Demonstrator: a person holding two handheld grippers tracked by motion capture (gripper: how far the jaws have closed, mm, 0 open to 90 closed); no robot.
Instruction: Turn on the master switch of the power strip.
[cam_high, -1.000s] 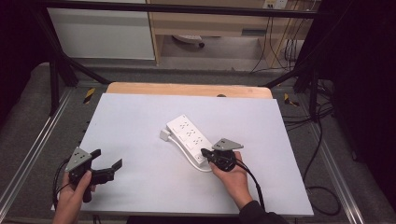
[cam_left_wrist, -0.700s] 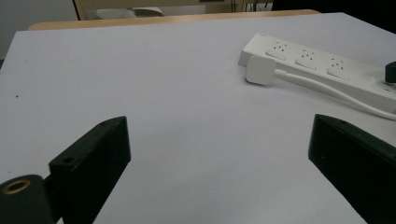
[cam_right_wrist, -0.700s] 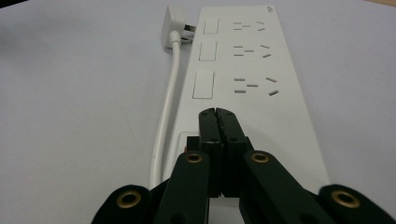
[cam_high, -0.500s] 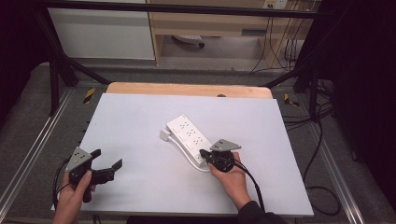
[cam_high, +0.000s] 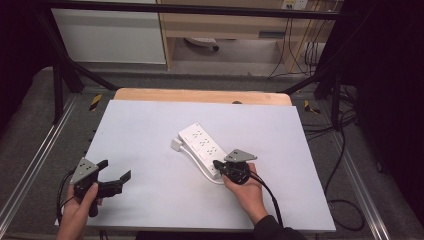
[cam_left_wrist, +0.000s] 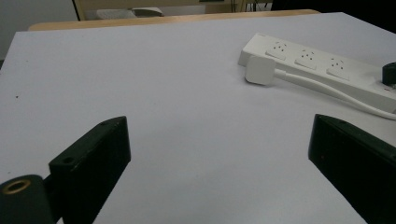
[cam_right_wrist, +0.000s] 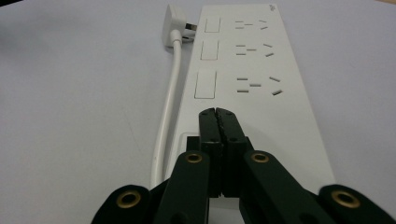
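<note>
Here, a white table top with a wooden edge at the far side, dark floor and cables around. At frame centre, a white power strip, plug beside. Lower left, left gripper with jaws wide apart. Lower centre-right, right gripper with jaws pressed together, empty, over the strip's near end.

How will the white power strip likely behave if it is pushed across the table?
The power strip looks rigid and flat, so it should slide, not tip or roll. Its cord looks flexible, so the plug would probably trail loosely behind.
</note>
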